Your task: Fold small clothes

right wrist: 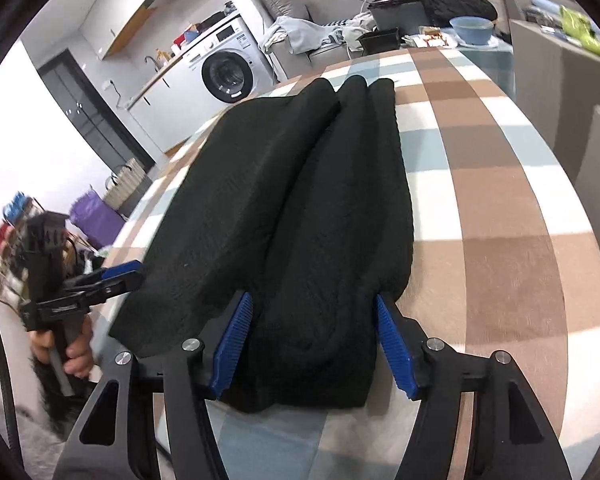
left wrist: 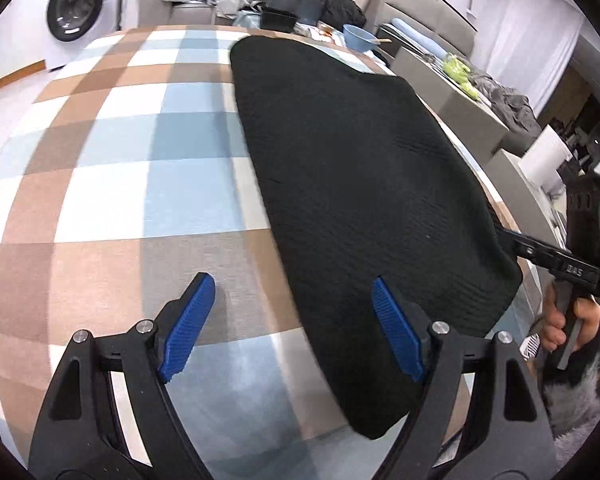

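Covered in a checked cloth (left wrist: 112, 184) of brown, blue and white, the worktop. Lying along its right edge, folded lengthwise into thick ridges, a black knitted garment (right wrist: 300, 208), near end just at the front edge. Straddling that near end, the right gripper (right wrist: 314, 344), jaws spread, blue pads not pressing the knit. Over the garment's left border, the left gripper (left wrist: 294, 328), jaws spread wide, empty.

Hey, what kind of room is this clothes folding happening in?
Most likely a lived-in home, an open living and laundry area. A front-loading washing machine stands under a counter, a grey sofa heaped with clothes sits behind the checked table, and a blue bowl waits at its far end.
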Demonstrator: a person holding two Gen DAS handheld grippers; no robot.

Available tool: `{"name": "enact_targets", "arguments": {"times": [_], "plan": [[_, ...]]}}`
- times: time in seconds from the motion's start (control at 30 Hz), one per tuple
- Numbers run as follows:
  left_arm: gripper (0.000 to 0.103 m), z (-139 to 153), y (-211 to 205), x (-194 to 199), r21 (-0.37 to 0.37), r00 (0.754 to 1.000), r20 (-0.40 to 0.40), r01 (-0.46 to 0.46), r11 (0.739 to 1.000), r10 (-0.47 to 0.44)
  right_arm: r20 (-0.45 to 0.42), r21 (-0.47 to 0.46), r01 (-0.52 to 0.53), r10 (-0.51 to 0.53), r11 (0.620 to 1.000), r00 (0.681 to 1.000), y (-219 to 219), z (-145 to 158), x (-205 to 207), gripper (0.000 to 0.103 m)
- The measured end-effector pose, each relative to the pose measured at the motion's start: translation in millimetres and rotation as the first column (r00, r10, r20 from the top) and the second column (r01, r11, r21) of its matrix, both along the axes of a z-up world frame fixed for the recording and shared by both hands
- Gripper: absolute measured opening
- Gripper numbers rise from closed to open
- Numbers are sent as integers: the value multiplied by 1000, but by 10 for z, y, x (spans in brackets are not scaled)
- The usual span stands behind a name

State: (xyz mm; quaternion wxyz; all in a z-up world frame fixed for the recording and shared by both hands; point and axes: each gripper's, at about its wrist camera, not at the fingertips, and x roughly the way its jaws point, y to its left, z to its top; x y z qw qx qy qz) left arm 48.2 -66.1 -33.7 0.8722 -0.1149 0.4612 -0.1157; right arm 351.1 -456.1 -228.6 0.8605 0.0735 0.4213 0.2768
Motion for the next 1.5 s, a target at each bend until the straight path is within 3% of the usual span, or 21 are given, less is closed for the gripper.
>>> {"name": "enact_targets", "arguments": {"times": [0.1,0.27,0.4,0.57,0.8,0.9,1.0,1.03,1.13,1.27,1.37,1.5], "plan": [[78,0,-118,31,9,1000,2,26,1000,-26,17,-25,-22,22,999,1000,89,-22,27,45],[78,-15,-208,100,29,999,6,45,999,-45,-1,-31,5,-5,1000,1000,147,-47,143,33],[78,12,-118,146,36,1000,5,8,999,-8,25,-68,-5,6,998,1000,251,-38,143,32],[78,47,43,154,-30,999,7,-42,999,42,28,-39,-2,4,999,1000,211,-58,141,31],[78,60,-65,141,15,999,27,-23,1000,23,14,-88,59,-58,994,998,5,39,135,31],[78,34,-94,157,21,1000,22,-18,1000,18,42,-42,85,-83,996,996,-16,191,59,31],[78,21,-117,171,26,1000,18,-13,1000,12,89,5,21,-21,1000,996,160,311,-4,40],[78,25,-121,167,30,1000,21,-12,999,11,98,8,-6,5,1000,995,232,306,-8,48],[78,55,-112,141,31,999,31,-14,999,13,47,23,-59,58,998,997,327,230,30,48],[78,99,-80,128,34,999,51,-18,999,17,142,19,45,-47,999,989,92,415,-68,48],[78,101,-92,140,17,999,47,-12,1000,11,163,100,-34,17,994,987,83,509,-172,48],[78,85,-158,133,34,999,44,7,999,-9,109,37,-80,75,996,991,349,333,-47,48]]}}
